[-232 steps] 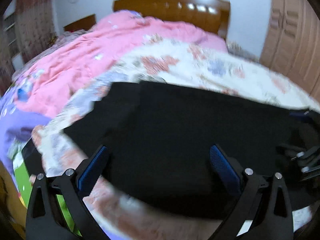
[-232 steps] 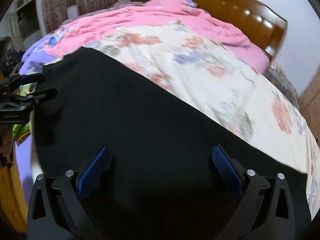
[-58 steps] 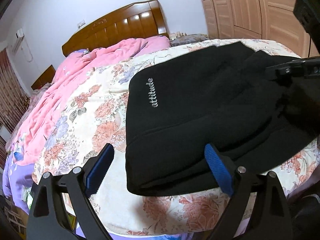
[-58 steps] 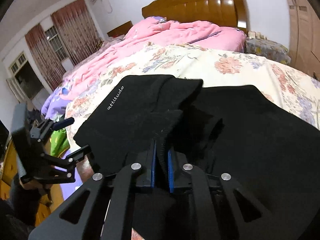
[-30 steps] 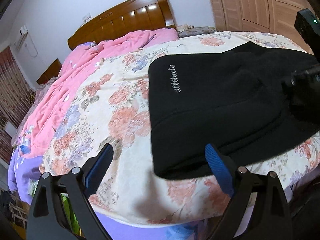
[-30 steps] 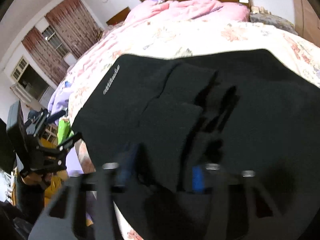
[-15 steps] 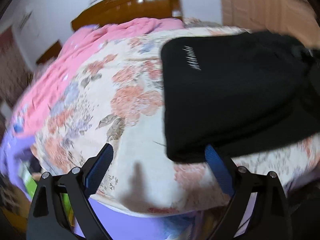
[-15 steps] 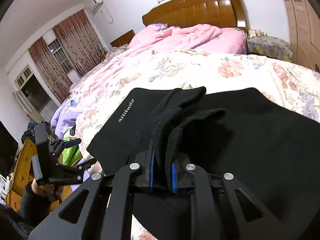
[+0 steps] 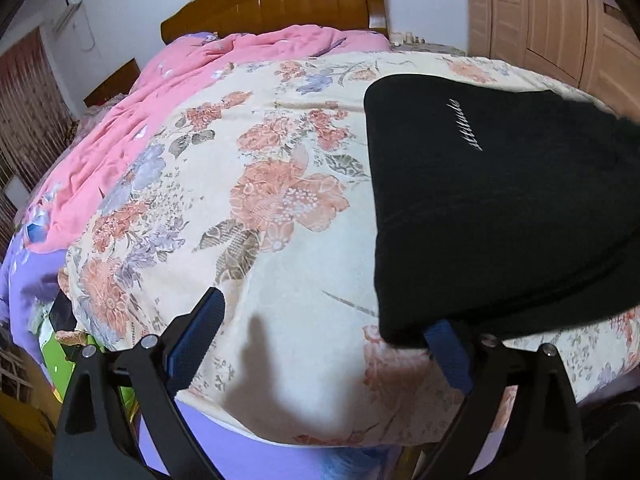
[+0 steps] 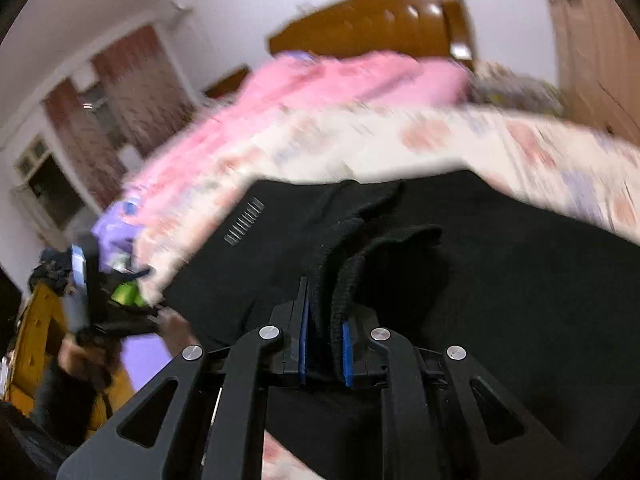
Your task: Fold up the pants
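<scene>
The bed (image 9: 280, 240) with its floral quilt carries the black pants (image 9: 500, 208), folded into a thick slab near the foot edge, its lettered end lying toward the headboard (image 9: 280, 4) and its long axis, as far as the left wrist view shows, running away to the right. From the left hand-held gripper (image 9: 324, 344) the pants lie to the right: its blue fingers stand wide apart, the right one (image 9: 448, 356) just under the slab's near corner, the left one over bare quilt, nothing between them. The right hand-held gripper (image 10: 325, 344) is the one at work, clamped on bunched ribbed cuffs (image 10: 340, 276) that rise from its closed fingers, so I judge that any carrying over of that end turns on the right hand. The left wrist view gives the slab's sharp outline and lettering; the right wrist view, blurred, alone shows the grip, and the person's left hand (image 10: 80, 352) off the bed's corner
</scene>
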Available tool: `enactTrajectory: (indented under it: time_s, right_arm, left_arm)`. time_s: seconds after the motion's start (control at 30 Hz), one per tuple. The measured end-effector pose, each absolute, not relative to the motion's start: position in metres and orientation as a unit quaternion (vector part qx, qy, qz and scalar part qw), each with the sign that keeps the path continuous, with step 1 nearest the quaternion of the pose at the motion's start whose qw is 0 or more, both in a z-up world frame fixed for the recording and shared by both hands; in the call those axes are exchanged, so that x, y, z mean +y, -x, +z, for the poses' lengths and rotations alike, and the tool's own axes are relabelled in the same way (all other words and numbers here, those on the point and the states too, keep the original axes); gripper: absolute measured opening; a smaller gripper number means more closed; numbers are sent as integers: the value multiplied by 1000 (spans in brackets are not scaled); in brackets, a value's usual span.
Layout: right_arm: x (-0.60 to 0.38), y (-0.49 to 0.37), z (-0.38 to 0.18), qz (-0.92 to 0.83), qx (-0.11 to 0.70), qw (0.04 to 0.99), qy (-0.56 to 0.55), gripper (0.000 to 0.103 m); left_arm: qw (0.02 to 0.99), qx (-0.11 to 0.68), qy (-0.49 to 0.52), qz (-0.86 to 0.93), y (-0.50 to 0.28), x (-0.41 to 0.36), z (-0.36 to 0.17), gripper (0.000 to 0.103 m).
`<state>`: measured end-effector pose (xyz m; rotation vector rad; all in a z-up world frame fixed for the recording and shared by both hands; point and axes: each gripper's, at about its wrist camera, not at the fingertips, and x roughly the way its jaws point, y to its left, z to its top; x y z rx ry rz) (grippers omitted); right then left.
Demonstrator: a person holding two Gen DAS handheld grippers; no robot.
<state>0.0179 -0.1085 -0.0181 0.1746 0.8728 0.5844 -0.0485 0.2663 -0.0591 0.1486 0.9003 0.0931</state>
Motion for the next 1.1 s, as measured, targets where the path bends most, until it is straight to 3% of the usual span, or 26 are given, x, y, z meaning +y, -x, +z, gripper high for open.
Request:
enactTrajectory:
  time_s: [0.1, 0.33, 0.5, 0.53, 0.6, 0.67, 0.73, 0.9, 1.1]
  right_arm:
    - [-117, -19, -36, 283, 418, 856, -111, 15]
    - [-110, -12, -19, 295, 393, 866, -91, 15]
    - [-122, -18, -45, 282, 427, 851, -117, 15]
    - [-124, -17, -44, 278, 429, 852, -116, 18]
    - [-126, -15, -38, 273, 430, 854, -107, 33]
    - [-132, -11, -27, 260, 419, 865, -92, 61]
    - [-139, -6, -12, 252, 390, 882, -86, 74]
    - [-112, -12, 9, 281, 359, 889, -32, 74]
    - [-54, -13, -4, 335, 371, 865, 51, 73]
  left_arm:
    - [895, 437, -73, 47, 48, 265, -61, 96]
    - [893, 440, -72, 55, 48, 264, -60, 96]
    - [889, 448, -81, 61, 49, 259, -57, 96]
    - [885, 453, -91, 60, 50, 256, -54, 96]
    - [880, 456, -116, 59, 55, 250, -45, 96]
    - [881, 450, -139, 55, 63, 243, -31, 96]
    - [891, 429, -140, 45, 68, 237, -9, 96]
    - [918, 376, -124, 5, 38, 210, 23, 98]
    - [912, 383, -138, -46, -46, 157, -6, 98]
